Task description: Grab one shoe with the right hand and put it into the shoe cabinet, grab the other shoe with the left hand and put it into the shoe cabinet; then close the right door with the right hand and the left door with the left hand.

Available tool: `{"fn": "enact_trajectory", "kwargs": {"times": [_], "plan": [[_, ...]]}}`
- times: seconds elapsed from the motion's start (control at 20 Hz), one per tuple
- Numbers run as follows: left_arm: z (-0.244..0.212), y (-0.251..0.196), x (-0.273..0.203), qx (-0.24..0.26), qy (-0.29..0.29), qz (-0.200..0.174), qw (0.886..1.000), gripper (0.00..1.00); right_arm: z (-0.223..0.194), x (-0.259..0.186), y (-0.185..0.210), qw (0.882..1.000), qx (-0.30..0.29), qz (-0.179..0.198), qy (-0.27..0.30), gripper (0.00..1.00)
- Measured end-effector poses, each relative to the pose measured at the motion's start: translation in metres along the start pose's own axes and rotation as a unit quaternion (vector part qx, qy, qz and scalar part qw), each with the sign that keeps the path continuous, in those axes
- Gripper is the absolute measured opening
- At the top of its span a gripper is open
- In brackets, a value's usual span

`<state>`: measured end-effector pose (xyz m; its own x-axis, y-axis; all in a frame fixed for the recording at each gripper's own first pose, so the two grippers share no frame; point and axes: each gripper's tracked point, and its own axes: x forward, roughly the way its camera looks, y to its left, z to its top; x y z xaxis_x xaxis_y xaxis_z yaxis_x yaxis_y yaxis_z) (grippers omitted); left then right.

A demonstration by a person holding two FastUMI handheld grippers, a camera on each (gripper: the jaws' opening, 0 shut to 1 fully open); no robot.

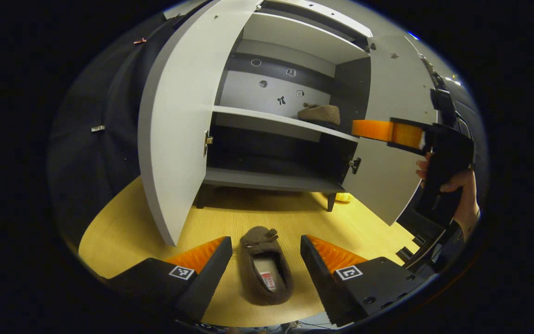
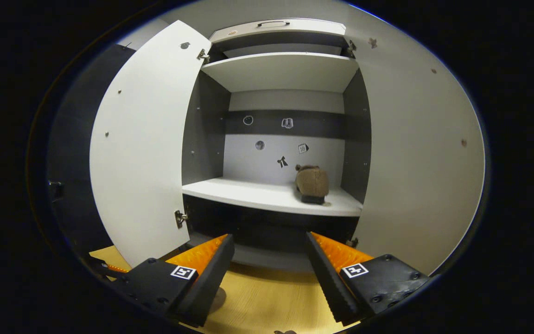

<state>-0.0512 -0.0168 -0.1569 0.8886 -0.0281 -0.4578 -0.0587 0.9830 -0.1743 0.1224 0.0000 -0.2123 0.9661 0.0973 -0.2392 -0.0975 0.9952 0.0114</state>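
Observation:
A brown slipper (image 1: 265,265) lies on the wooden floor (image 1: 123,232) in front of the cabinet, straight ahead of my open left gripper (image 1: 267,243) and between its spread fingers, untouched. The other brown slipper (image 1: 320,114) rests on the middle shelf (image 1: 257,121) at its right end, also seen in the right gripper view as slipper (image 2: 312,183) on shelf (image 2: 248,192). My right gripper (image 2: 270,241) is open and empty, facing the cabinet; it appears at the right of the left gripper view as right gripper (image 1: 390,131), held by a hand (image 1: 457,190). Both doors stand open.
The left door (image 1: 174,125) swings out toward me, and the right door (image 1: 394,139) stands open just behind the right gripper. In the right gripper view the left door (image 2: 144,148) and right door (image 2: 415,153) flank the opening. A small yellow thing (image 1: 342,197) lies by the cabinet leg.

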Motion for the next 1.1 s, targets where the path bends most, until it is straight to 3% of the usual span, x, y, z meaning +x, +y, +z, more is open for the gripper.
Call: {"fn": "enact_trajectory", "kwargs": {"times": [0.1, 0.25, 0.5, 0.85, 0.95, 1.1], "plan": [[-0.009, 0.005, 0.005, 0.002, 0.011, 0.007, 1.0, 0.94, -0.022, -0.007, -0.006, 1.0, -0.001, -0.01, 0.013, 0.98], [-0.024, 0.008, 0.01, 0.005, 0.03, 0.009, 0.999, 0.83, -0.041, -0.006, -0.017, 1.0, -0.006, -0.018, 0.025, 0.98], [-0.042, 0.012, 0.016, 0.005, 0.062, 0.016, 0.998, 0.81, -0.059, 0.002, -0.031, 0.999, 0.005, -0.026, 0.038, 0.99], [-0.047, 0.015, 0.037, 0.002, 0.06, 0.015, 0.998, 0.67, -0.072, 0.012, -0.028, 0.998, 0.017, -0.007, 0.052, 0.99], [-0.051, 0.022, 0.04, 0.007, 0.068, 0.028, 0.997, 0.53, -0.078, 0.013, -0.028, 0.998, 0.02, -0.002, 0.062, 0.99], [-0.05, 0.024, 0.045, 0.008, 0.068, 0.025, 0.997, 0.44, -0.087, 0.015, -0.031, 0.997, 0.016, -0.001, 0.075, 0.98]]}}
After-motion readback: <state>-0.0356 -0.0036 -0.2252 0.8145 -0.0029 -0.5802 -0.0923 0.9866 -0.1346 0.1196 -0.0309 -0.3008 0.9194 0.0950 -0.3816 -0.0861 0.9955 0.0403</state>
